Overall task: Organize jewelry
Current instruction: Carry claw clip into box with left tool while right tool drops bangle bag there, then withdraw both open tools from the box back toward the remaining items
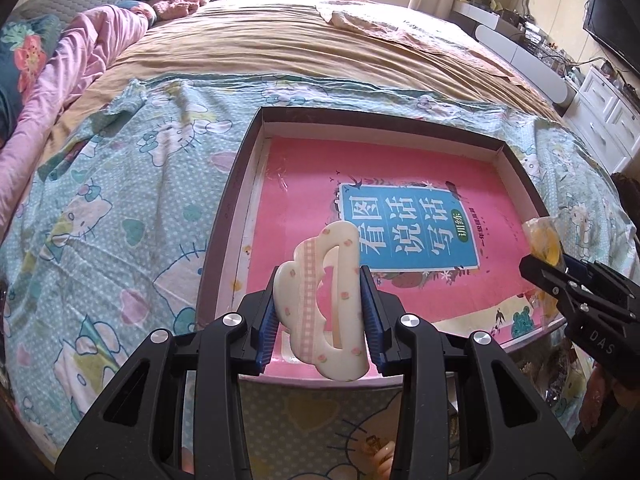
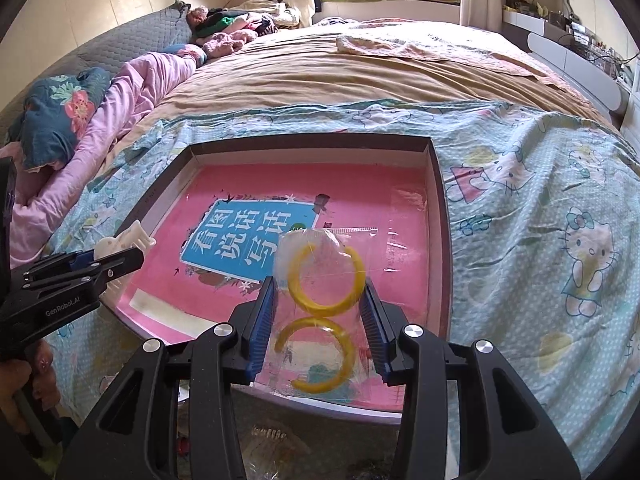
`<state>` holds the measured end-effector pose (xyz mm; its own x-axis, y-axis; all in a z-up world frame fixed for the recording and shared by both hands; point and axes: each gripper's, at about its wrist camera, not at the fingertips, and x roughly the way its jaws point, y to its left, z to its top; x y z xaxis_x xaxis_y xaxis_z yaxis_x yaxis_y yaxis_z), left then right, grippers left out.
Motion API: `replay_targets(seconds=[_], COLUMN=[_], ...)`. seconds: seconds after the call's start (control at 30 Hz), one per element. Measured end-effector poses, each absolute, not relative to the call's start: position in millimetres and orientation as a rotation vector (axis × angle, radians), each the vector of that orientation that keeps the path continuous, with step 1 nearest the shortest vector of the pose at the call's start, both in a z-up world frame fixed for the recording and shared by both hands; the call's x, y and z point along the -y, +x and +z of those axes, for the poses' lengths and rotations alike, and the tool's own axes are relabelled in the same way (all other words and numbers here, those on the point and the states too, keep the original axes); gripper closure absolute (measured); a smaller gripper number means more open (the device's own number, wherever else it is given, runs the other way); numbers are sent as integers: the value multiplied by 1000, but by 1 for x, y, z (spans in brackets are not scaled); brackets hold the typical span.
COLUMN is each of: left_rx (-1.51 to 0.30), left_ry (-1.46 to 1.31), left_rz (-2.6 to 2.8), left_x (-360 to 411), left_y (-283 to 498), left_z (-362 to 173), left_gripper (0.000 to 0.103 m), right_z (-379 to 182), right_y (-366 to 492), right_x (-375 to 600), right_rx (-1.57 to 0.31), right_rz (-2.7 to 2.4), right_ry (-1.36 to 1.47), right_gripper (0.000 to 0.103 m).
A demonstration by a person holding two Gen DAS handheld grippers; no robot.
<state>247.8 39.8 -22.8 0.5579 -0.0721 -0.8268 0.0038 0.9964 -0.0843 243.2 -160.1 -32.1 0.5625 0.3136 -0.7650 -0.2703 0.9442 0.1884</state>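
While both tongs hovered over the tray (image 1: 236, 184), each had something clamped. Left tongs (image 1: 320, 312) gripped a cream hair clip (image 1: 324, 300) with a pink checked stripe, pinched between the blue pads (image 1: 267, 320), clip sticking out toward 12 o'clock past the tips and tilted slightly. Right tongs (image 2: 320, 320) were closed on a clear bag (image 2: 320, 304) holding two yellow hoop earrings (image 2: 326, 280), one hoop at the tips, the other further back between the pads. Tray sat on a Hello Kitty sheet (image 1: 100, 200) on the bed (image 1: 280, 48), a pink book (image 1: 312, 184) lying flat inside it. In the left wrist view the right tongs came in at 3 o'clock over the tray's right rim. In the right wrist view the left tongs sat at 9 o'clock, over the tray's left rim.
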Motion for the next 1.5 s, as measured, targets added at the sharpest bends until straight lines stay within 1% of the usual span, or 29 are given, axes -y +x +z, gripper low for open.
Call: replay_targets(seconds=[0.13, 0.2, 0.3, 0.4, 0.47, 0.53, 0.7, 0.8, 0.83, 0.87, 0.9, 0.93, 1.07, 1.5], left_rx=[-978, -978, -978, -980, -982, -978, -956, -938, -931, -926, -919, -910, -891, -837], left_ry=[-73, -74, -75, -74, -76, -74, -74, -76, -78, -78, -77, -79, -92, -100], left_rz=[-49, -52, -55, -57, -63, -60, -57, -50, -47, -43, -36, -31, -28, -16], left_x=[-39, -38, -38, -37, -37, -36, -36, -37, -37, -37, -37, -38, -39, -44], left_y=[252, 254, 255, 255, 255, 254, 249, 242, 240, 238, 235, 232, 221, 178], left_z=[-24, -24, -24, -25, -25, -23, -12, -3, 0, 2, 5, 8, 18, 42], left_gripper=[75, 75, 75, 75, 71, 60, 47, 40, 34, 31, 23, 18, 10, 10], right_z=[-35, -35, -31, -27, -23, -19, -8, -2, 1, 4, 6, 9, 18, 37], right_y=[244, 243, 238, 233, 229, 225, 217, 212, 210, 207, 205, 203, 194, 163], right_x=[159, 161, 166, 172, 177, 180, 190, 195, 197, 198, 200, 201, 203, 207], right_rx=[-928, -926, -913, -905, -898, -889, -863, -848, -841, -836, -828, -818, -797, -749], right_rz=[346, 341, 337, 333, 331, 327, 317, 315, 315, 313, 312, 309, 312, 320], right_ry=[57, 61, 74, 90, 99, 100, 105, 109, 112, 114, 116, 117, 107, 86], right_gripper=[61, 49, 42, 39, 36, 35, 31, 30, 30, 26, 23, 22, 22, 22])
